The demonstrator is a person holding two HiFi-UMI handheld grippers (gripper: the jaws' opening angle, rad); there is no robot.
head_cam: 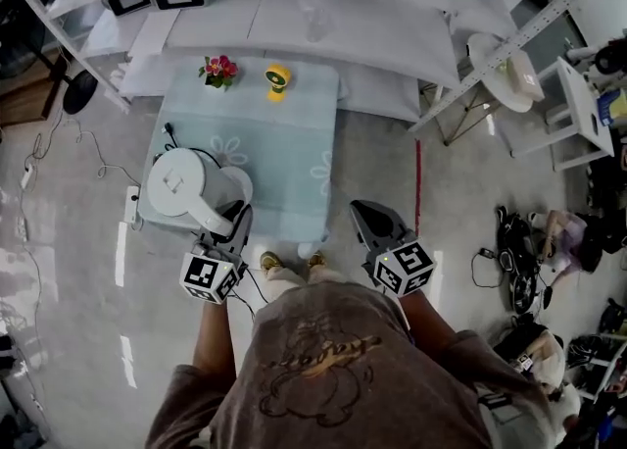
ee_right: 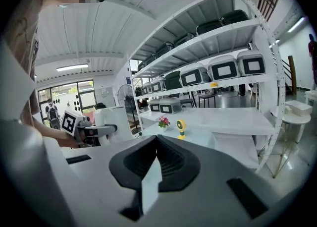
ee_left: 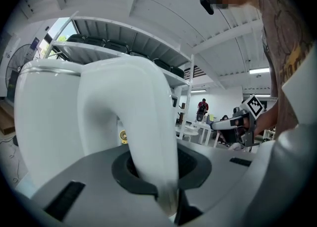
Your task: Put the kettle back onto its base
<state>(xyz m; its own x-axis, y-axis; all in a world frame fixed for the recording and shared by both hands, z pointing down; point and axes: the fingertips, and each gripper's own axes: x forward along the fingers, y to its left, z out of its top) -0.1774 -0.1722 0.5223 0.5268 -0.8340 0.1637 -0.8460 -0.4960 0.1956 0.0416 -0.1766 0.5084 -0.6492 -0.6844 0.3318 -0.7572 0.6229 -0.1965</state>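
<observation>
No legible text, label or number — anywhere.

Brown T-shirt (head_cam: 323, 369), cartoon print, perhaps a bear. Grey left tool (head_cam: 231, 220) and right tool (head_cam: 364, 214) each bear a black-and-white marker cube (head_cam: 211, 276).

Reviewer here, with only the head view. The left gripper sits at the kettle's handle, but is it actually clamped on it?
Observer: Yes. In the left gripper view, the left gripper has its jaws pressed on the kettle handle.
Operator: And the right gripper, is anything in it?
Observer: Nothing. The right gripper view shows the right gripper with its jaws together and empty.
</observation>
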